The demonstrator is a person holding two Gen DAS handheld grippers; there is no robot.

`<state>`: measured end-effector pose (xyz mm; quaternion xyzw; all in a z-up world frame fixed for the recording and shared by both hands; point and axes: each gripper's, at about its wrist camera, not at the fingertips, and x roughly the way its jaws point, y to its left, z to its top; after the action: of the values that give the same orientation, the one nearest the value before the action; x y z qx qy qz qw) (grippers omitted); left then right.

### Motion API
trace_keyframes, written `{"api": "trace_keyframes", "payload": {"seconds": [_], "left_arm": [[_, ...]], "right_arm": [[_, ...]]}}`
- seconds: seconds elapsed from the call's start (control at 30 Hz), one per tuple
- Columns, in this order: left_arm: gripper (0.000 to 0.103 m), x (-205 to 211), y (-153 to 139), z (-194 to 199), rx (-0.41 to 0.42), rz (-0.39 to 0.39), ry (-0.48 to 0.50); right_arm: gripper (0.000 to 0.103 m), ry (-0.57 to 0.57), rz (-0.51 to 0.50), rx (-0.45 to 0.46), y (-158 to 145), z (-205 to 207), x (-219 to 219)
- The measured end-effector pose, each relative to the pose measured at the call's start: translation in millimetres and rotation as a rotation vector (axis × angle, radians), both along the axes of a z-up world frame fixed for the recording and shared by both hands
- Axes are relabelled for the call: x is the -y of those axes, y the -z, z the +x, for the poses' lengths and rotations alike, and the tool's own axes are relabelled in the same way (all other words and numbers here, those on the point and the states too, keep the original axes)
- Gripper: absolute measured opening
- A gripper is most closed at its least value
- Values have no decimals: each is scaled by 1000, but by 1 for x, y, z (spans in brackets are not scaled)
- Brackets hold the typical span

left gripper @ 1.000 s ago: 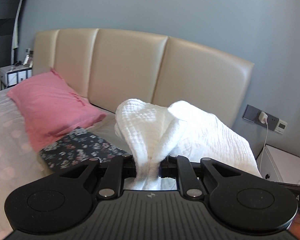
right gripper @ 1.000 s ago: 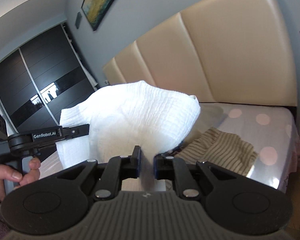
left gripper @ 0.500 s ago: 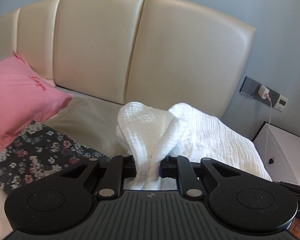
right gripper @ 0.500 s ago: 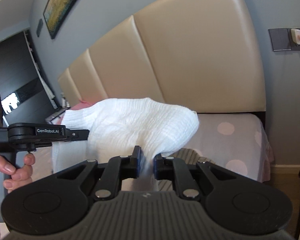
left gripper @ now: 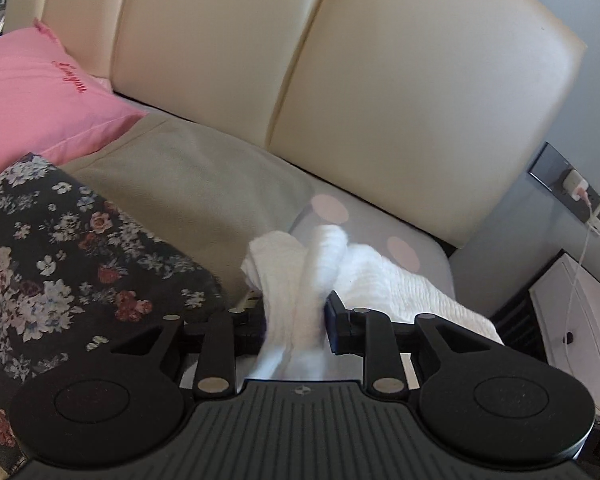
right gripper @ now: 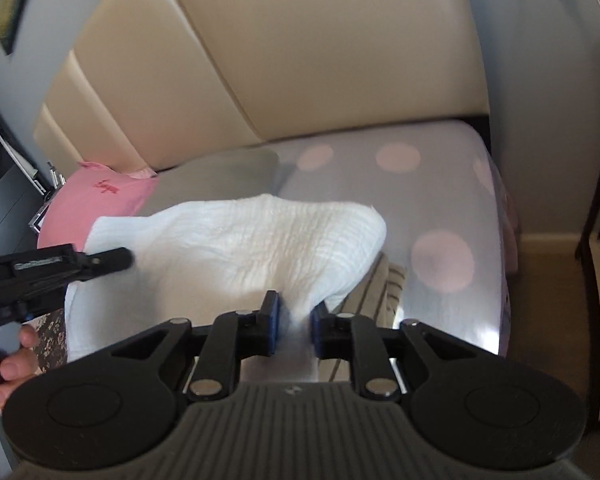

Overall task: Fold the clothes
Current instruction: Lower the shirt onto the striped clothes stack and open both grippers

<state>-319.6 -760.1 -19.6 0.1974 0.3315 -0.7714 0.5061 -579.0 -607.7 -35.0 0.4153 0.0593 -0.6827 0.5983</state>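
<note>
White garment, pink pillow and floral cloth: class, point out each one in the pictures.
white garment [right gripper: 236, 248]: right wrist view, middle of the raised fabric.
pink pillow [left gripper: 32, 92]: left wrist view, centre of its face.
floral cloth [left gripper: 60, 260]: left wrist view, middle of the dark print.

A cream padded headboard [left gripper: 400, 92] is standing along the head edge of the bed [right gripper: 452, 200], whose pale sheet is showing large pink dots. A pink pillow [left gripper: 32, 100] with red embroidered script is leaning against the headboard toward the bed's left side, and a beige pillow [left gripper: 188, 184] is lying just beside it. A grey wall plate [left gripper: 560, 184] is holding a white charger [left gripper: 576, 182], its cable trailing down toward a white bedside cabinet [left gripper: 580, 328] past the bed's right edge. A framed picture [right gripper: 8, 4] is hanging on the grey wall.
</note>
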Motion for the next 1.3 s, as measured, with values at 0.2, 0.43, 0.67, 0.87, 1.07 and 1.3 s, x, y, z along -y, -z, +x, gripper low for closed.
{"api": "trace_keyframes", "payload": {"seconds": [0.2,0.43,0.67,0.87,1.07,1.3], "left_arm": [[44,-15,-37,31,5,-56,-144],[41,-53,-55,36,44,-44,-78],[41,-73,-19,-1,237,44,48],[41,-74,21,-7,271,129,35],[41,-70,48,-7,278,169,21],[41,-94,22,2,242,104,-22]], "right_arm": [[41,59,-14,-21,-14,-5,-20],[36,-59,-133,-91,-39,10,-43],[39,-213,-73,-116,-24,45,-38],[41,-220,81,-126,13,49,-11],[41,-229,137,-161,30,56,2],[42,-235,56,-159,3,55,-23]]}}
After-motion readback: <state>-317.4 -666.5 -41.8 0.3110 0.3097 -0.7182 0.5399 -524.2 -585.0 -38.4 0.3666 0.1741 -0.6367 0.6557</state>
